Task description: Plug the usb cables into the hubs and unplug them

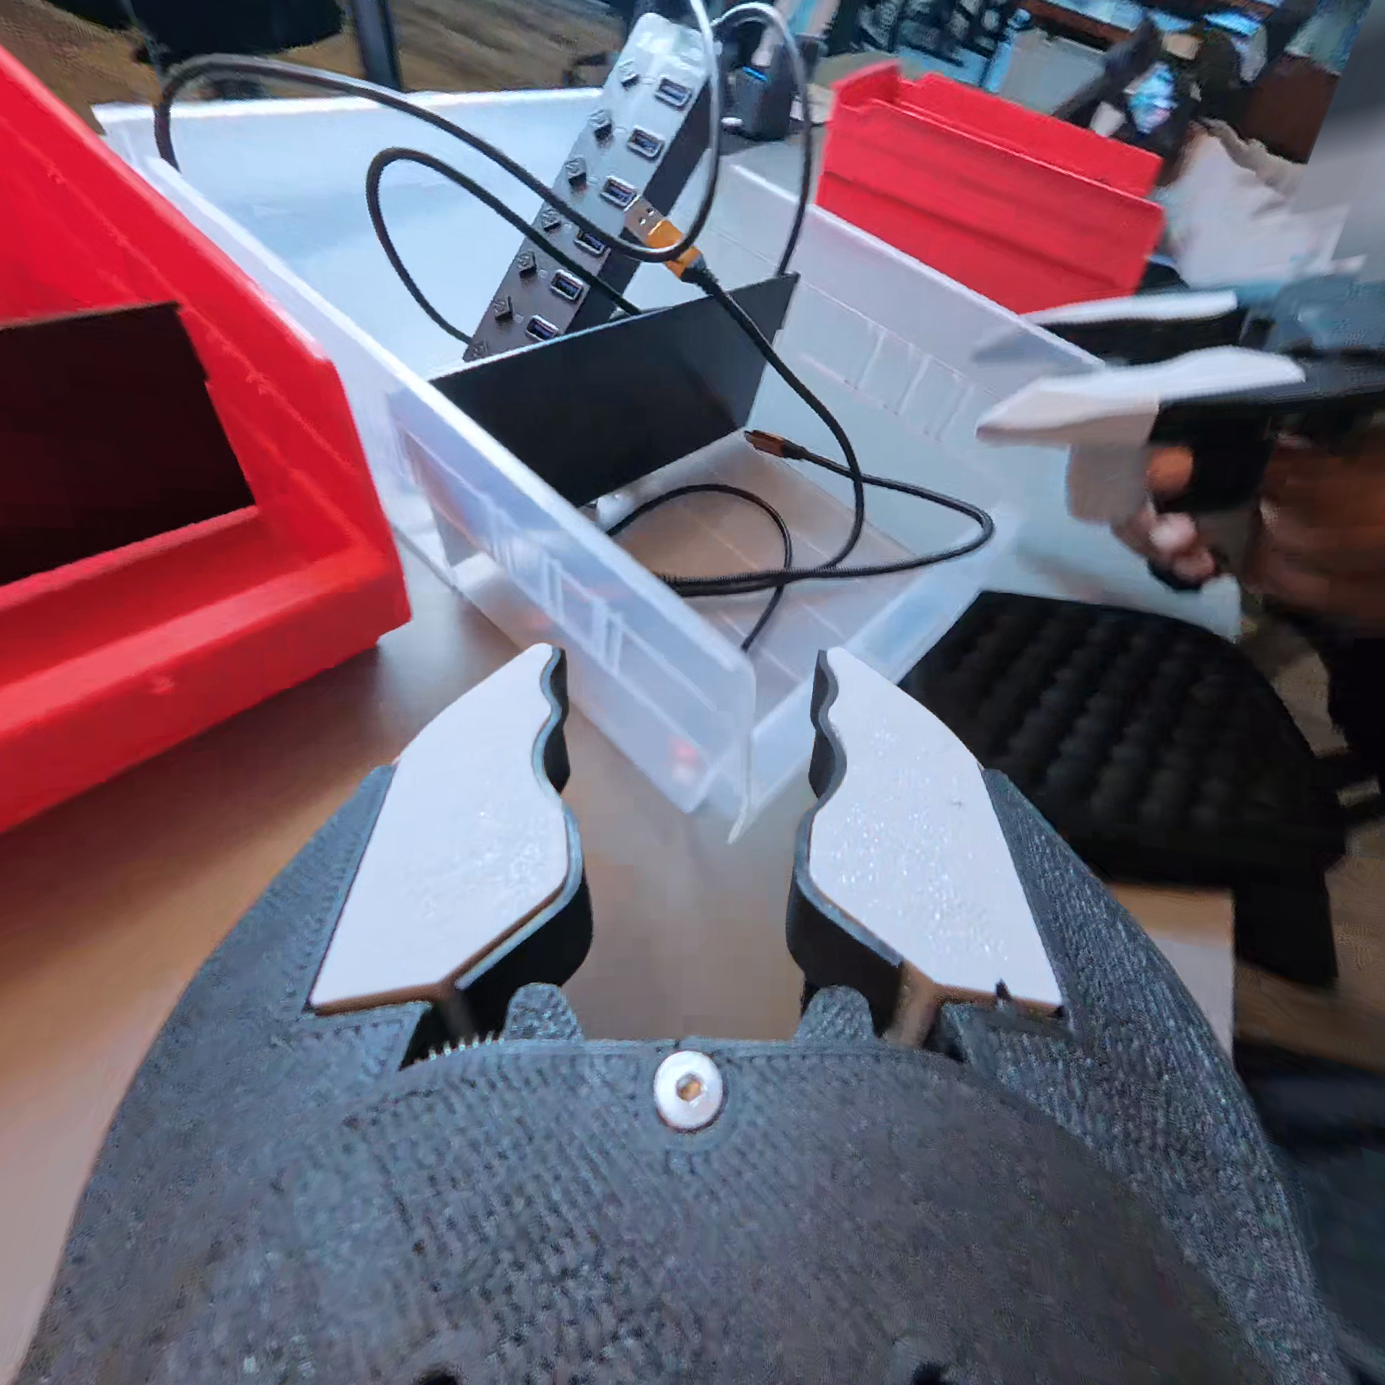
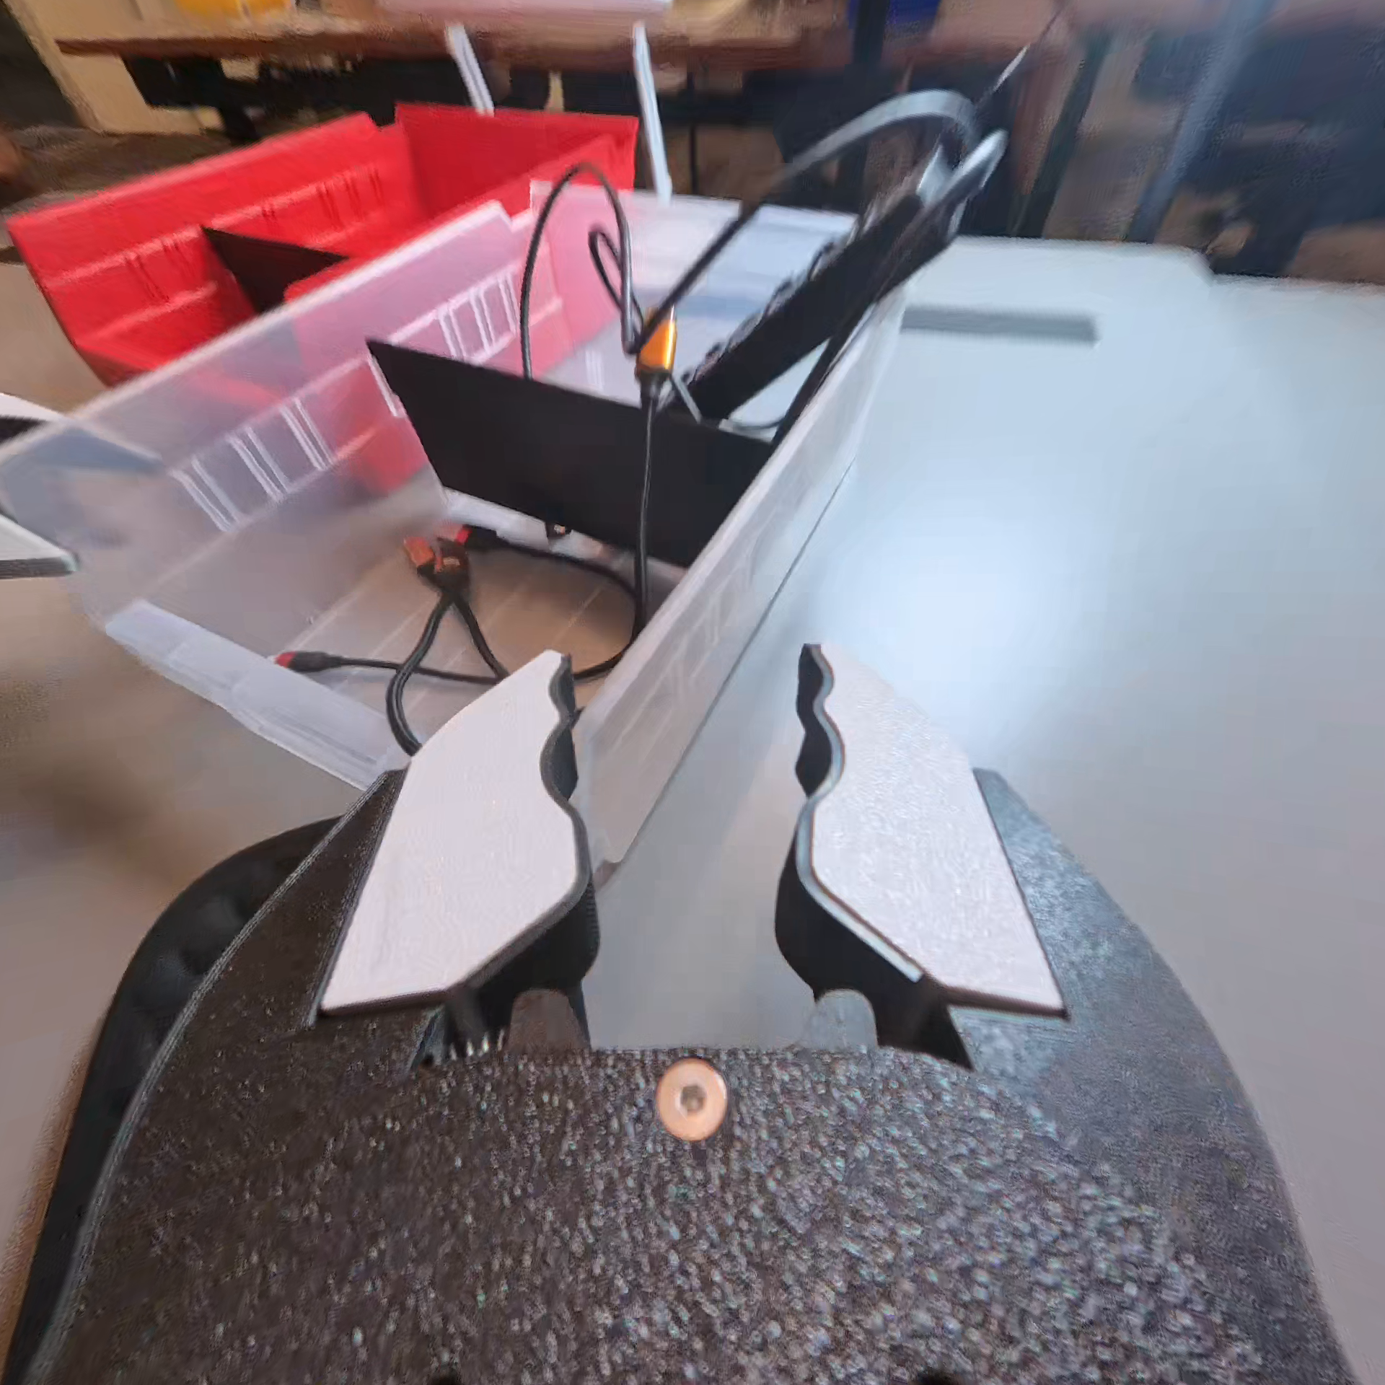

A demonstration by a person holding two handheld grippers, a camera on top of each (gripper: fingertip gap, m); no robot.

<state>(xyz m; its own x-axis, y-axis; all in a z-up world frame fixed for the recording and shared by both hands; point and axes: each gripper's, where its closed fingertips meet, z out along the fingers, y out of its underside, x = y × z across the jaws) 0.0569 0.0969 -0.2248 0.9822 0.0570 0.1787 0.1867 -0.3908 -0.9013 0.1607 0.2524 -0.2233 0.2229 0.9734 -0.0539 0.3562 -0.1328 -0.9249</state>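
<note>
Here we hold left gripper (image 1: 689, 712) and right gripper (image 2: 686, 704) jaws apart, empty. Orange-ended black USB cable (image 1: 663, 238) plugged in slanted grey multi-port hub (image 1: 599, 202) at 12 o'clock inside clear plastic bin (image 1: 599, 637); second cable plug (image 1: 772, 444) loose on bin floor. Unplugging remains, we judge.

Two red bins (image 1: 150, 524) (image 1: 989, 195) flank one clear bin (image 1: 599, 599), centre frame. It holds one hub (image 1: 599, 210), one black divider (image 1: 614, 405) and black cables (image 1: 809, 420). Two grippers (image 1: 689, 719) (image 1: 1109, 360) show.
</note>
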